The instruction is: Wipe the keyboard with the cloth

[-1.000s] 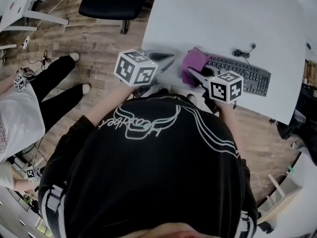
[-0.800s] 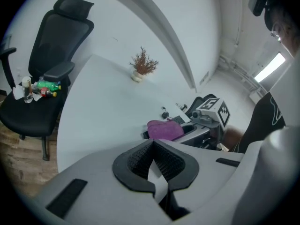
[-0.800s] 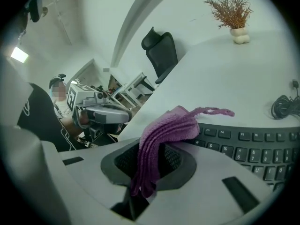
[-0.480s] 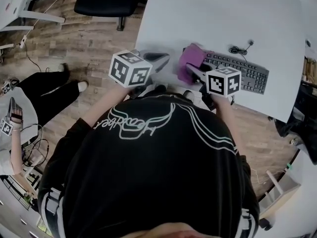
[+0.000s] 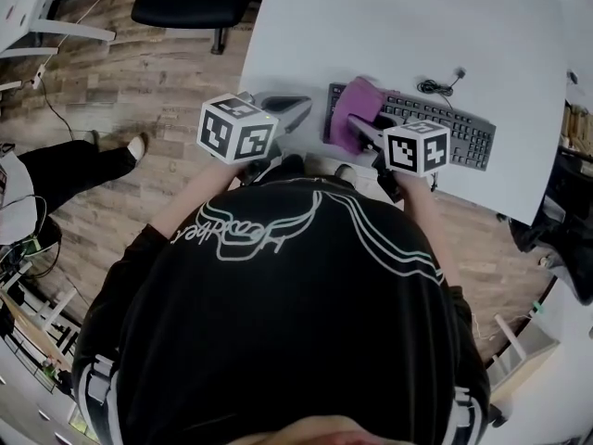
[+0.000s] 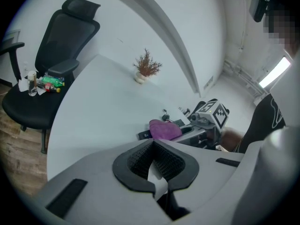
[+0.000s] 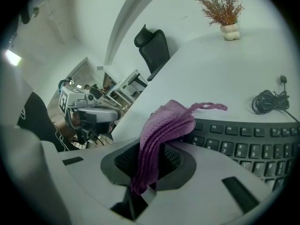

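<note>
**Gripping the cloth at the keyboard's left end**

The right gripper (image 7: pixel 149 170) is clamped on the purple cloth (image 7: pixel 164 125), which drapes over the left end of the black keyboard (image 5: pixel 445 130). Left of the keyboard, the left gripper (image 6: pixel 152 158) has its jaws together with nothing between them. The keyboard lies on a white table (image 5: pixel 408 26). Its coiled cable (image 7: pixel 269 100) sits just behind it, and a dried plant in a white pot (image 7: pixel 225 13) stands farther back. Well left of the keyboard are a wood-plank floor (image 5: pixel 139 72) and a black office chair (image 6: pixel 65 50). The key legends and the shirt's script (image 5: pixel 250 230) are too small to read.
</note>
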Action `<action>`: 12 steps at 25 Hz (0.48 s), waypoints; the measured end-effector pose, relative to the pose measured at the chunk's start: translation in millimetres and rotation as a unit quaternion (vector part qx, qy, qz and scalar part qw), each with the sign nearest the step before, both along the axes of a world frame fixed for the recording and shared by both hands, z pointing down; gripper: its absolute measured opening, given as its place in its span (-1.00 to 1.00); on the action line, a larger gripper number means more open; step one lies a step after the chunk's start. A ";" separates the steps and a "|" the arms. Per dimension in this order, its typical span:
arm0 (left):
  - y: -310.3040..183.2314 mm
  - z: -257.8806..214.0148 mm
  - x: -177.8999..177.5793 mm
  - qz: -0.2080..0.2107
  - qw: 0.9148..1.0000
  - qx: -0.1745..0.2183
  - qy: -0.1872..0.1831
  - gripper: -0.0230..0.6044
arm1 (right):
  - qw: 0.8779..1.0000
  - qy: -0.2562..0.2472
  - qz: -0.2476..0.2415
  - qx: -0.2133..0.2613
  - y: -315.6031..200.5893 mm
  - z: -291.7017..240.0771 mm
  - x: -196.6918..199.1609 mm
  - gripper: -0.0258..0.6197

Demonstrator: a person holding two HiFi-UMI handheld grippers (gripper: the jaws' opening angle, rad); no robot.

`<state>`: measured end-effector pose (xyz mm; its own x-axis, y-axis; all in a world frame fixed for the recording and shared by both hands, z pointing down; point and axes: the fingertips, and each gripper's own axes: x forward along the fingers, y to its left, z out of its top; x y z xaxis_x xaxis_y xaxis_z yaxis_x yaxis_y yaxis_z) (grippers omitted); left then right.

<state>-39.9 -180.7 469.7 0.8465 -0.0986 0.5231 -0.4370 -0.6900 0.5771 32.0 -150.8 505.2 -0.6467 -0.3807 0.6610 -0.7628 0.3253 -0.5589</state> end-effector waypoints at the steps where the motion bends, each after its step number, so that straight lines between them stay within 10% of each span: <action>1: 2.1 0.8 3.6 -0.001 1.000 -0.001 -0.001 -0.91 | 1.000 0.002 0.002 0.000 2.4 0.8 7.0 -0.77; 12: 13.7 1.6 25.6 -0.011 1.000 -0.006 0.001 -0.91 | 0.999 0.015 0.032 -0.013 23.1 7.1 61.1 -0.77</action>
